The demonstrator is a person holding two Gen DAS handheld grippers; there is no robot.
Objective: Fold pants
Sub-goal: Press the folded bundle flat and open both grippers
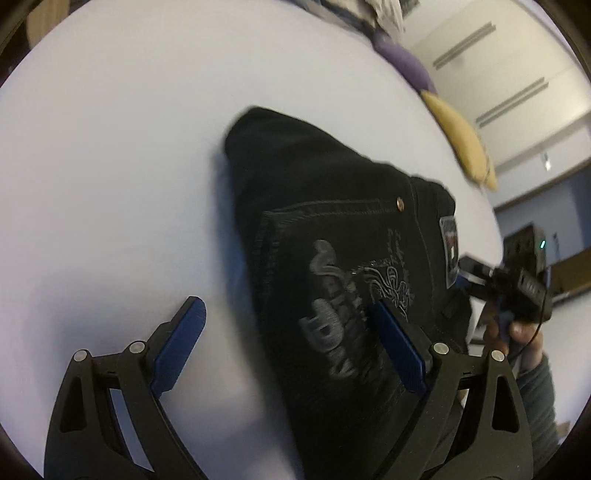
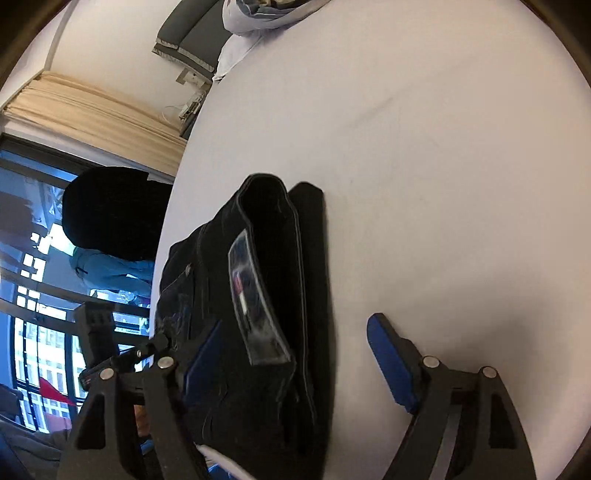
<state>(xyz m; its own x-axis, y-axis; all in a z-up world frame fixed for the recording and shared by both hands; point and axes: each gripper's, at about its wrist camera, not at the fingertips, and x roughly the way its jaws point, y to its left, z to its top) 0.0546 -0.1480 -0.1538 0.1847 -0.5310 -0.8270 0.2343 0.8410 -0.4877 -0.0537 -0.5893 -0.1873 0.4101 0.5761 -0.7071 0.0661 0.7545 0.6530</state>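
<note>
Black jeans (image 1: 332, 236) lie folded in a compact stack on a pale sheet; a back pocket with grey embroidery and a waistband label face up. In the right wrist view the jeans (image 2: 258, 295) show stacked folded edges and the shiny label. My left gripper (image 1: 291, 314) is open, its blue pads apart, one over the sheet and one over the pocket, holding nothing. My right gripper (image 2: 295, 336) is open too, straddling the stack's near end; it also shows in the left wrist view (image 1: 476, 273) beside the waistband.
The pale sheet (image 1: 110, 166) covers a bed. A purple cushion (image 1: 402, 59) and a yellow cushion (image 1: 461, 140) lie at its far edge. Crumpled bedding (image 2: 266, 14) sits at the far end. A window (image 2: 37, 295) and a dark chair (image 2: 107, 214) stand beyond the bed's edge.
</note>
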